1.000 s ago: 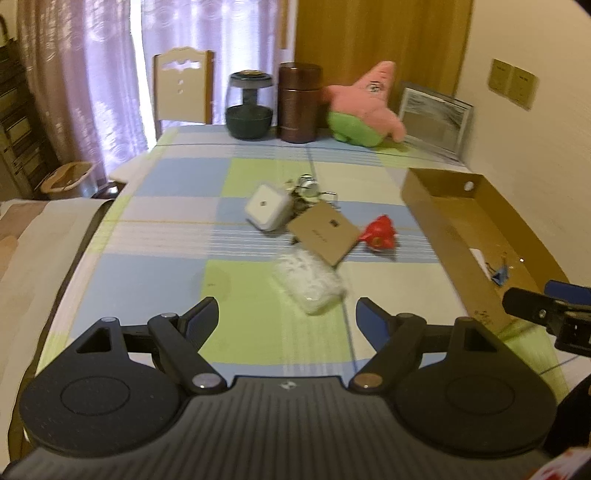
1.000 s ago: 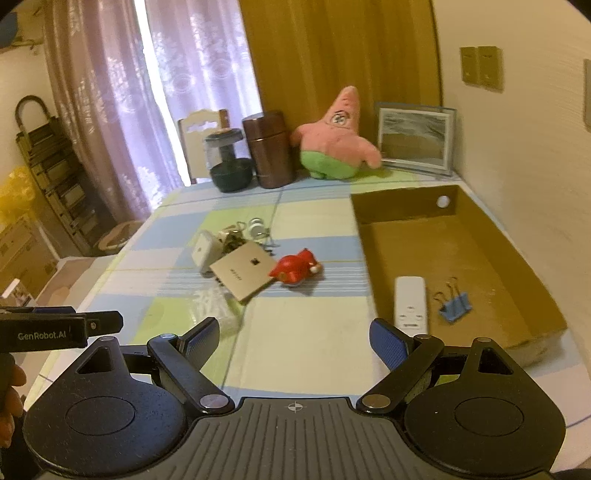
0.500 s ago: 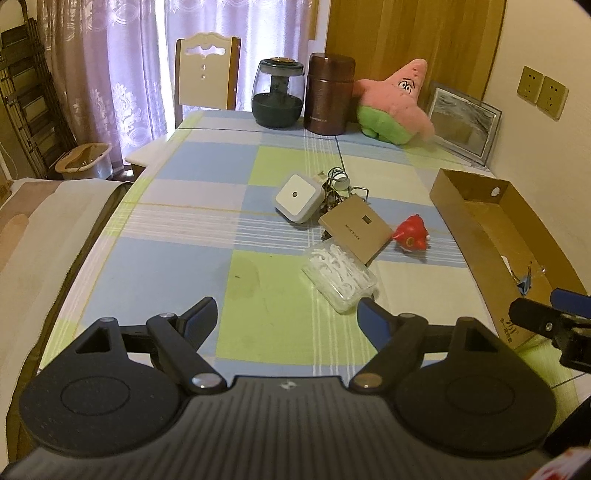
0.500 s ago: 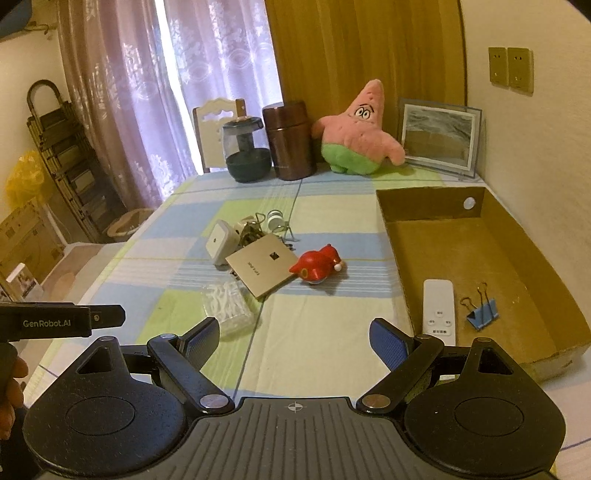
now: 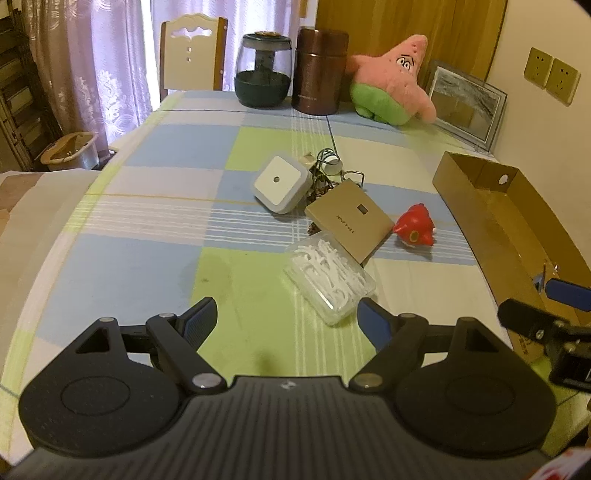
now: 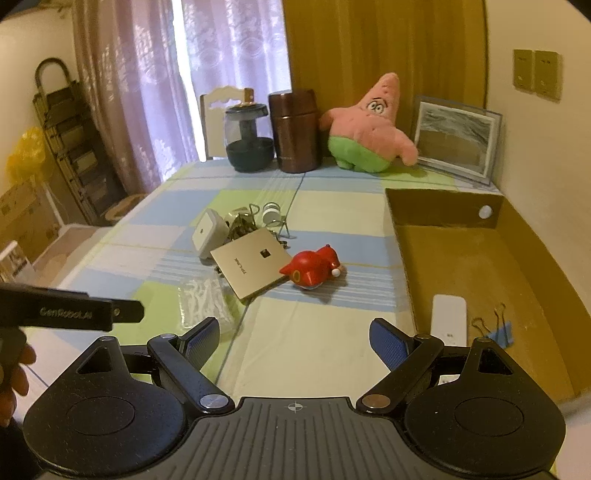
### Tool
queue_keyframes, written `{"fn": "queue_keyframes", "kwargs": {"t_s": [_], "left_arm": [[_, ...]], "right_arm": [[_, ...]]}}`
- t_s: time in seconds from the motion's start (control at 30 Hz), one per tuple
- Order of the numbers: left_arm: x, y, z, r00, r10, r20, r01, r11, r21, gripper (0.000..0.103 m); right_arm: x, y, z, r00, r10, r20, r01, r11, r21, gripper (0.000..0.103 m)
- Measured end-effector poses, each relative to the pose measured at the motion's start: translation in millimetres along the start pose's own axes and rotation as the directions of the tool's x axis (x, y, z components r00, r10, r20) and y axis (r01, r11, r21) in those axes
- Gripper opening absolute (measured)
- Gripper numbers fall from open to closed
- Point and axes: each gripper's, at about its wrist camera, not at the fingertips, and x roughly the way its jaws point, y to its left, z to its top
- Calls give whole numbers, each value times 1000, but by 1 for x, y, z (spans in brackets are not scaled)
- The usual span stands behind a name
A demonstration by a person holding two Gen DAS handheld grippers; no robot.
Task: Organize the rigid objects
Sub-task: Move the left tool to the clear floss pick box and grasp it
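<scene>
Clear plastic box [image 5: 330, 281], white picks inside, lid shut

A room is shown with lilac lace curtains [image 6: 221, 74] lit from behind, wood-panelled wall [image 6: 388, 44], cream wall with switch plates [image 6: 537, 74], a pale chair [image 5: 192, 55], a dark rack [image 6: 70, 147], and a checked tablecloth [image 5: 147, 221].

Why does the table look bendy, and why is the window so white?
Left wrist view: the fisheye lens bows the table's edges, and daylight through the curtains washes out to white. Right wrist view: the same curving bends the cardboard box, and the curtain glows bright while the room stays dim and yellowish.
</scene>
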Motion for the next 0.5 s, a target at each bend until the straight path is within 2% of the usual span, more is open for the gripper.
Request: {"fn": "queue_keyframes", "kwargs": {"t_s": [0.33,0.5], "left_arm": [[54,-14,14,1000,-22,-20,22,1000,-2,80],[84,-20,15,998,-32,-55,32,999,-6,80]], "right_arm": [[48,-12,-1,1000,-4,-22,4,999,-38,85],[64,-17,-6,999,7,-36,-8,999,-41,86]]}}
